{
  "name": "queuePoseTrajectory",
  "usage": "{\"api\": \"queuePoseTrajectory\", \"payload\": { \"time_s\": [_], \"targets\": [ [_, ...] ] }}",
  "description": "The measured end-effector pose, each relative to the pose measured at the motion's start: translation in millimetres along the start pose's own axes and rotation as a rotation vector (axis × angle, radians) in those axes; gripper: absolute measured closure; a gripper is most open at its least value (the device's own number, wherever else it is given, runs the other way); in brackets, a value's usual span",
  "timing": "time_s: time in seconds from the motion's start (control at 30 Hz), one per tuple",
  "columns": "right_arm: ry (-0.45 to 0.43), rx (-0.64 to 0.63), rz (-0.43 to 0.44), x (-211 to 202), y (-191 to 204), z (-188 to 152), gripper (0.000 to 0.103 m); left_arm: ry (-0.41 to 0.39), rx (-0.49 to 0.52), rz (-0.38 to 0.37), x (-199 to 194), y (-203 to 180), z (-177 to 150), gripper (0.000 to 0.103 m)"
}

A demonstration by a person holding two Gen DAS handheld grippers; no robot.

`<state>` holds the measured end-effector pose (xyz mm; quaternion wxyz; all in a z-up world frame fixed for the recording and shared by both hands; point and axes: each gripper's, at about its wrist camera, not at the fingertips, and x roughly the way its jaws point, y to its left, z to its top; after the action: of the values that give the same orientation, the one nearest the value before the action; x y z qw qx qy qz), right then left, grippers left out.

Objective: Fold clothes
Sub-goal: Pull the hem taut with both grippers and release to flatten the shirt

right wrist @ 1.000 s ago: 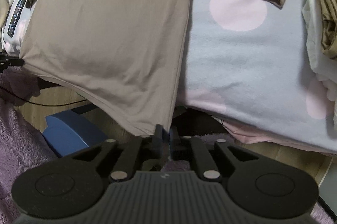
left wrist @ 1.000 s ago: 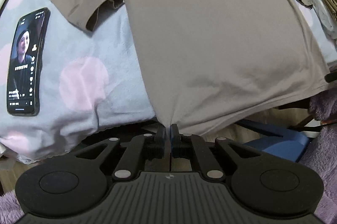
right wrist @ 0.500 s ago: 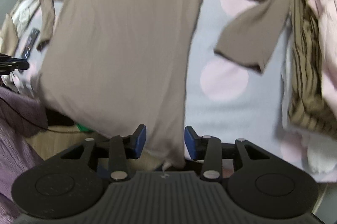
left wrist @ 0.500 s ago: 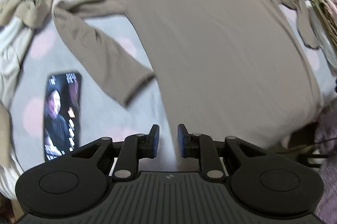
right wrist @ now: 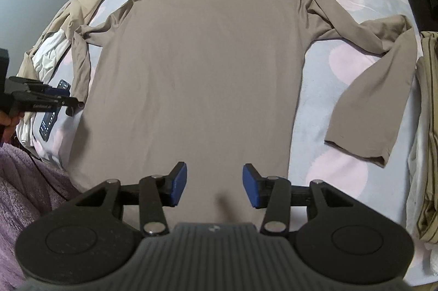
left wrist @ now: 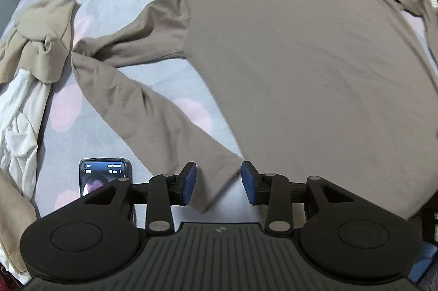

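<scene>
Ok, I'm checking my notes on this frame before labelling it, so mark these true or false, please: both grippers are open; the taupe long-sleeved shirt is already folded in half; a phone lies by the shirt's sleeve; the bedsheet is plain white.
1. Both grippers are open. True: the left gripper and right gripper hold nothing.
2. The taupe long-sleeved shirt is folded in half. False: it lies spread flat, sleeves out.
3. A black smartphone lies by the sleeve. True, with its screen lit.
4. The bedsheet is plain white. False: it is pale blue with pink dots.
</scene>
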<state>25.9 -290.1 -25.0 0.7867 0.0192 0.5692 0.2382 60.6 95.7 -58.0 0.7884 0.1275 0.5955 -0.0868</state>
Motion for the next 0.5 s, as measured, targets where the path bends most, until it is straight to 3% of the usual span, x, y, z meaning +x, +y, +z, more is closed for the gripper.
{"api": "queuePoseTrajectory", "payload": {
  "time_s": [0.1, 0.23, 0.37, 0.5],
  "targets": [
    [0.001, -0.003, -0.006, 4, -2, -1, 0.054, 0.018, -0.016, 0.007, 12, 8, 1, 0.072],
    [0.007, -0.007, -0.005, 8, -5, -4, 0.054, 0.015, -0.042, -0.019, 18, 15, 2, 0.097],
    [0.007, -0.026, -0.016, 8, -3, -4, 0.054, -0.060, -0.094, -0.040, -8, 28, 8, 0.099],
    [0.009, -0.045, -0.014, 9, 0, -5, 0.054, -0.194, -0.137, -0.044, -67, 50, 22, 0.099]
  ]
}}
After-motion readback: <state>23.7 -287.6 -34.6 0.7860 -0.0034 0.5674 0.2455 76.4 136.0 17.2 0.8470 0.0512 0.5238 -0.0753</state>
